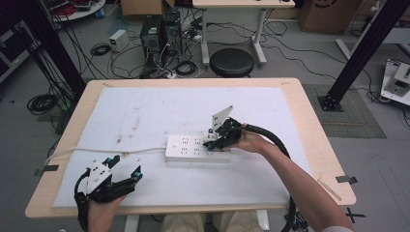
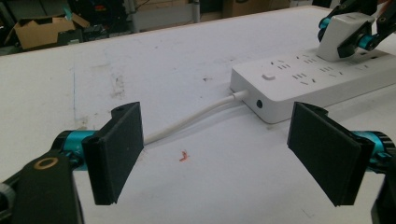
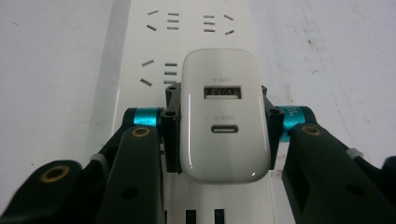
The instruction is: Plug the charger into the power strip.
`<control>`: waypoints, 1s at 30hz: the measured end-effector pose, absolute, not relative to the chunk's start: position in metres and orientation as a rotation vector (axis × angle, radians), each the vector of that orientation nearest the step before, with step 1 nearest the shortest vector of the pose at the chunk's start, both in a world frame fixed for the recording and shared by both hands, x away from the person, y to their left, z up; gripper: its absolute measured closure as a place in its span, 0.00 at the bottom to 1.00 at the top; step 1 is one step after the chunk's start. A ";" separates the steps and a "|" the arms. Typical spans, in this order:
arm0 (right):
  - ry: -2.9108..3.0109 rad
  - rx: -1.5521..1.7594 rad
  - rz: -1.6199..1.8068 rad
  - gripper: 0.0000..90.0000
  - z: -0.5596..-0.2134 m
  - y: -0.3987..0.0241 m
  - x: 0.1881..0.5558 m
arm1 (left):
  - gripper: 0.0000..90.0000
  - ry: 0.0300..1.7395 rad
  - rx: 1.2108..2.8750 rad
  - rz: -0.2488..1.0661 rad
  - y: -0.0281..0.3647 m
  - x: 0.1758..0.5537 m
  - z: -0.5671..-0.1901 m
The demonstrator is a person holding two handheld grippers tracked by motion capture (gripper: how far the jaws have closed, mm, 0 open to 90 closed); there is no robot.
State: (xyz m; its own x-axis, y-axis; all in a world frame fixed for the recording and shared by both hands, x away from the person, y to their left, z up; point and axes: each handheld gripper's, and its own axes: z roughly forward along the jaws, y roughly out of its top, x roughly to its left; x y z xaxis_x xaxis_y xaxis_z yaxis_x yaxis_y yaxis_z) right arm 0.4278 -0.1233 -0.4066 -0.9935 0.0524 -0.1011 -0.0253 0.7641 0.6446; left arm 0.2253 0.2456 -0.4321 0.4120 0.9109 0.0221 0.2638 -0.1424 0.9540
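The right gripper (image 3: 219, 135) is clamped on a white rounded plastic USB charger (image 3: 225, 116) directly over the long white plastic power strip (image 1: 186, 150), whose long axis runs left to right across the white mat (image 1: 145, 111). Whether it is seated cannot be told. The left gripper (image 2: 229, 154), jaws apart, hovers well apart, near the strip's white cable (image 2: 187, 123).

Beyond your table's (image 1: 309, 145) far edge the grey floor (image 1: 290, 63) is strewn with black cables (image 1: 179, 67). A round black stool (image 1: 232, 62) stands just past the table, under a second, light-topped desk (image 1: 237, 4). To the stool's left you have two dark computer towers (image 1: 159, 31) and a small white box (image 1: 118, 39). Cardboard boxes (image 1: 321, 14) sit at the back right. Black metal frame posts (image 1: 360, 48) rise at both sides, and a grey mat (image 1: 353, 113) lies at the right post's foot.
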 end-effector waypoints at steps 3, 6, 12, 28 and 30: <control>2.861 0.041 1.066 0.71 -0.408 -0.125 0.432 | 0.21 1.049 1.652 0.797 0.246 0.224 -0.433; 2.871 0.062 1.082 0.71 -0.409 -0.125 0.433 | 0.21 1.048 1.659 0.796 0.246 0.224 -0.434; 2.832 0.067 1.066 0.71 -0.410 -0.125 0.427 | 0.21 1.051 1.656 0.795 0.248 0.224 -0.433; 2.879 0.109 1.109 0.70 -0.412 -0.126 0.435 | 0.21 1.051 1.644 0.798 0.248 0.227 -0.431; 2.877 0.104 1.108 0.70 -0.412 -0.126 0.434 | 0.21 1.050 1.642 0.800 0.248 0.228 -0.431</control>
State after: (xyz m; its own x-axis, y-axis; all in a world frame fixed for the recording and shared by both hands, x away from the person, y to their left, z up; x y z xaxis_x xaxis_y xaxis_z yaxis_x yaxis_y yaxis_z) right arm 0.4342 -0.1259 -0.4119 -0.9961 0.0834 -0.0288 0.0425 0.7399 0.6713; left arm 0.2276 0.2478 -0.4312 0.4068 0.9133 0.0187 0.2606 -0.1357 0.9559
